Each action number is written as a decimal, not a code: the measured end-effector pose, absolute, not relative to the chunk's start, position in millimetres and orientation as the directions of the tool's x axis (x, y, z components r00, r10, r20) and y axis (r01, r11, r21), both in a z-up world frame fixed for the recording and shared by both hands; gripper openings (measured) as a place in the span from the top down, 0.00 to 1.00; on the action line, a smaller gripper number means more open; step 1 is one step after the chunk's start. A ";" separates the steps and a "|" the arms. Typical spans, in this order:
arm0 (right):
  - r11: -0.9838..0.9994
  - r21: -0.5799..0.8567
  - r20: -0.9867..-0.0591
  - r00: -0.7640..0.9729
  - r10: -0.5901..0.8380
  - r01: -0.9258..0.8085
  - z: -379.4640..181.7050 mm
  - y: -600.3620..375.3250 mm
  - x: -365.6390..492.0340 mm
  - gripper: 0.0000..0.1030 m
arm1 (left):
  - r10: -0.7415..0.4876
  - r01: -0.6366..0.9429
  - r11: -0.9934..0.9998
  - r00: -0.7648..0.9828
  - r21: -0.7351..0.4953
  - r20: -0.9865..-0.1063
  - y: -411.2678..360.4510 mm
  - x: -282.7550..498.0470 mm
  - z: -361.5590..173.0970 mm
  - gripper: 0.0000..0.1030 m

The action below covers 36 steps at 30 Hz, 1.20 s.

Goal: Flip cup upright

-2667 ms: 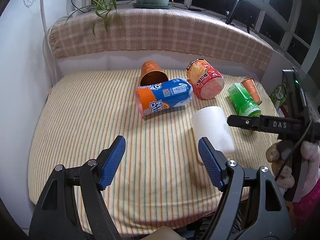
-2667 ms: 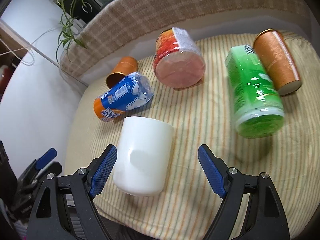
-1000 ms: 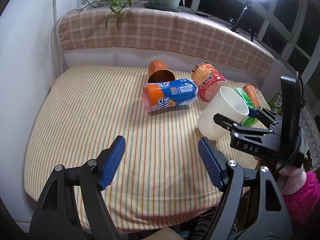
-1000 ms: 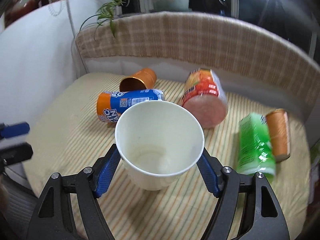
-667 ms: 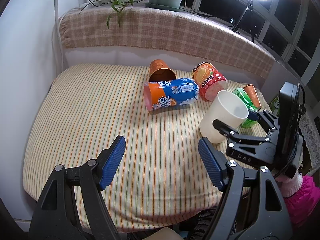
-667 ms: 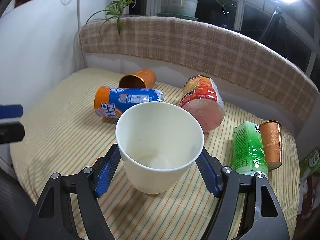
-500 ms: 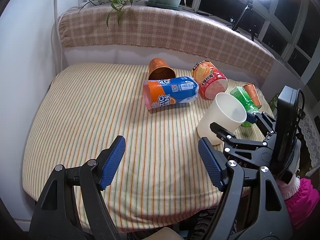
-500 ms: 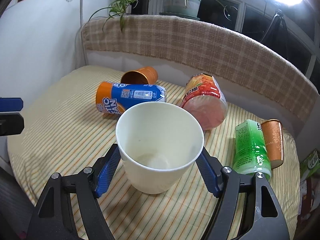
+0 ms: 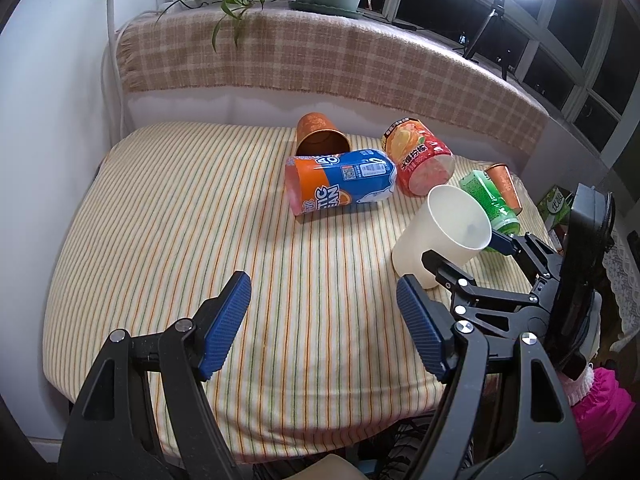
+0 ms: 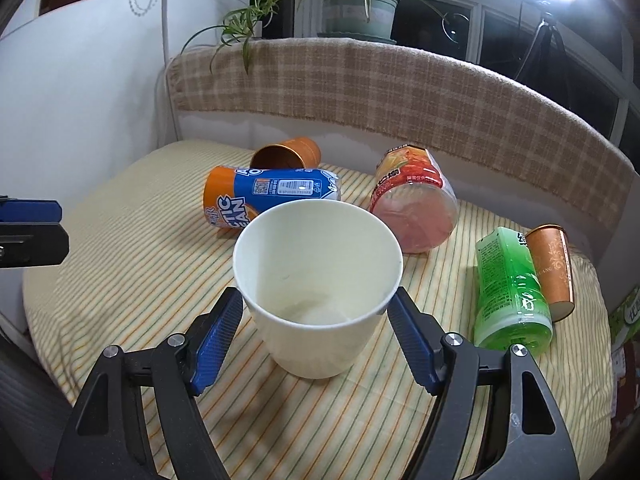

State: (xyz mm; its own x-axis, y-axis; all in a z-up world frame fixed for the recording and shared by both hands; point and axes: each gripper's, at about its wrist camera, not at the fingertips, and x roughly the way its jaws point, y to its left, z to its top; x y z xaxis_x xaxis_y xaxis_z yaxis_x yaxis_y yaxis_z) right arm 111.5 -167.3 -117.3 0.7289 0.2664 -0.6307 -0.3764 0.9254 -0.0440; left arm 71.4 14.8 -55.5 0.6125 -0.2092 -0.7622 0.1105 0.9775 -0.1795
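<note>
A white paper cup (image 10: 316,292) stands mouth up, base on the striped cloth, tilted slightly. My right gripper (image 10: 316,332) is shut on the cup, its blue pads against both sides. In the left wrist view the cup (image 9: 440,236) shows at the right, leaning, with the right gripper (image 9: 468,252) around it. My left gripper (image 9: 324,328) is open and empty above the table's front edge, left of the cup.
Lying on their sides on the striped cloth (image 9: 180,216): an orange-blue can (image 9: 340,184), a copper cup (image 9: 320,136), a red jar (image 9: 420,160), a green bottle (image 9: 488,204), another copper cup (image 9: 506,188). A checked backrest (image 9: 320,64) stands behind.
The right gripper took hold of the overturned cup, turned it mouth up and lowered it to the cloth. The left gripper stayed open and hardly moved.
</note>
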 end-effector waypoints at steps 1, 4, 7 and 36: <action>0.926 -0.038 -0.630 0.728 0.270 -0.376 -117.0 -168.0 110.4 0.28 | -0.210 0.114 0.977 0.614 -0.178 -0.761 14.2 70.4 -55.5 0.25; 0.925 -0.017 -0.627 0.724 0.285 -0.379 -113.9 -171.5 105.3 0.27 | -0.207 0.118 0.978 0.625 -0.171 -0.752 12.5 67.2 -53.9 0.25; 0.928 0.004 -0.610 0.734 0.298 -0.374 -106.0 -177.2 92.0 0.27 | -0.192 0.118 0.981 0.660 -0.153 -0.726 10.9 62.1 -49.6 0.25; 1.000 0.003 -0.223 0.975 0.007 -0.007 -19.1 -245.6 -35.7 0.17 | -0.031 0.025 0.999 0.947 -0.022 -0.319 -11.2 -9.2 -2.1 0.01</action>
State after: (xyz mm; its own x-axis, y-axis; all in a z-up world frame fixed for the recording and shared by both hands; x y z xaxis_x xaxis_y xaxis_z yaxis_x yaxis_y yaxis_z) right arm -35.7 -245.6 -19.1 0.9747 0.0075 -0.2235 -0.0069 1.0000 0.0034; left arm -9.2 -11.2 -2.1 0.9474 -0.0307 -0.3187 0.0249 0.9994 -0.0223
